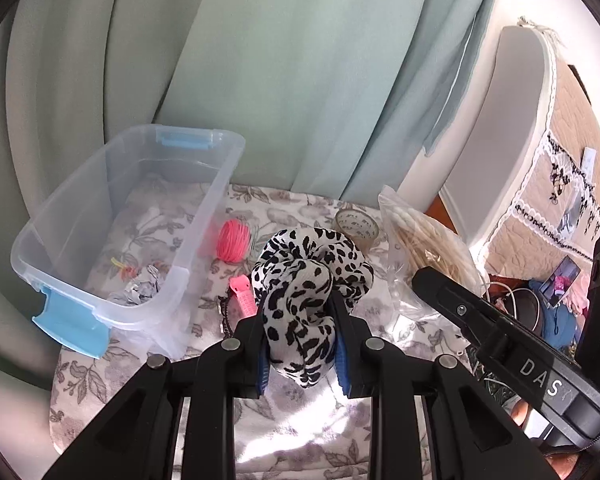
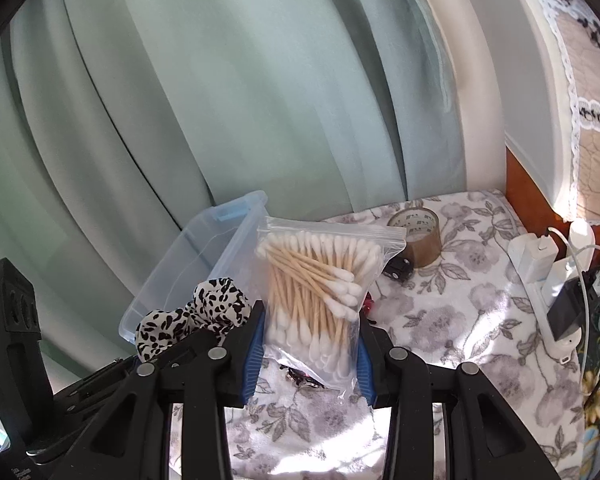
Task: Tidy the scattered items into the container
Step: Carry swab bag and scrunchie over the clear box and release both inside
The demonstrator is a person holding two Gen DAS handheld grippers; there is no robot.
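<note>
My left gripper [image 1: 302, 340] is shut on a black-and-white leopard-print scrunchie [image 1: 308, 280] and holds it above the floral cloth, right of the clear plastic bin [image 1: 204, 216] with blue latches. My right gripper [image 2: 310, 344] is shut on a clear zip bag of cotton swabs [image 2: 316, 296] and holds it upright; the bag also shows in the left wrist view [image 1: 428, 256]. The scrunchie [image 2: 196, 316] and bin [image 2: 204, 256] lie to its left. The bin holds crumpled paper [image 1: 140, 288] and small colourful bits.
On the floral cloth [image 1: 300, 432] lie a pink coil of bands [image 1: 233, 240], a pink hair clip [image 1: 242, 294], a roll of brown tape [image 2: 416, 236] and a small black object [image 2: 398, 270]. A power strip with chargers [image 2: 548, 292] lies at the right. Green curtains hang behind.
</note>
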